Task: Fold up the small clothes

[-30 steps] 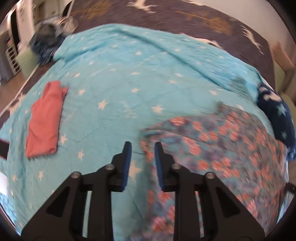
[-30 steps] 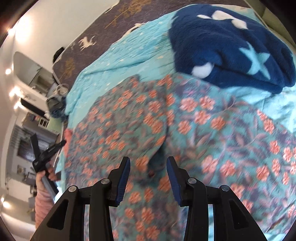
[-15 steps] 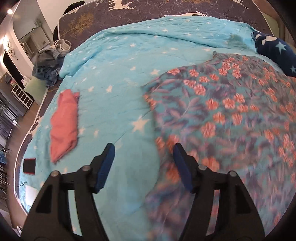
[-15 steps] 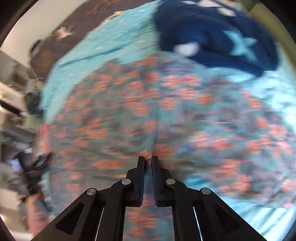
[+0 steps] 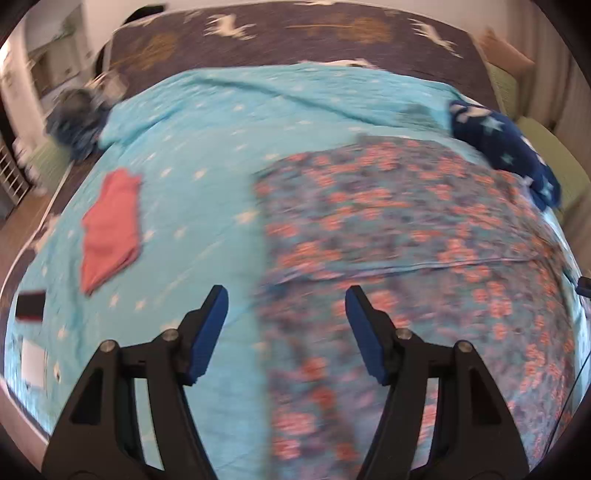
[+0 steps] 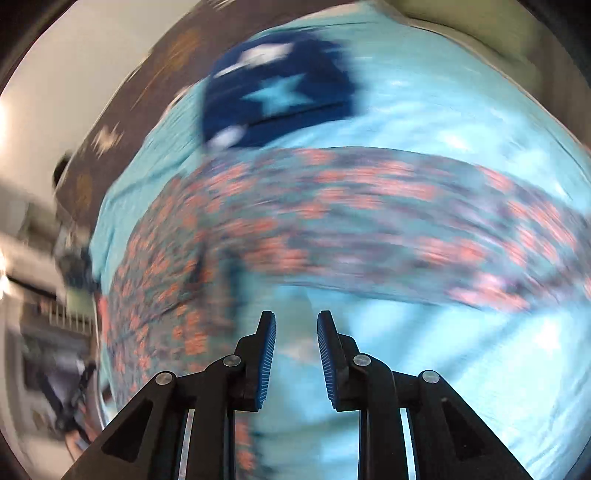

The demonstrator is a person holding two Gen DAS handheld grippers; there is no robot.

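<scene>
A floral garment (image 5: 406, 221), teal with orange flowers, lies spread on the turquoise star blanket (image 5: 207, 147). My left gripper (image 5: 286, 299) hovers open and wide over its left edge, with nothing between the pads. In the right wrist view the floral garment (image 6: 332, 206) is a blurred band across the middle. My right gripper (image 6: 296, 321) hangs just below that band over bare blanket (image 6: 461, 350). Its jaws are opening and there is nothing between them. A folded red garment (image 5: 110, 229) lies to the left.
A navy star fleece (image 5: 506, 147) (image 6: 280, 96) lies at the blanket's far right corner. A dark clothes pile (image 5: 77, 122) sits at the far left, and a dark flat object (image 5: 31, 306) and a white card (image 5: 33, 362) near the left edge. Dark deer-print bedspread (image 5: 295, 33) lies beyond.
My left gripper opened wide and drew back from the garment's edge. My right gripper shut, then parted again and swung off the floral garment onto bare blanket.
</scene>
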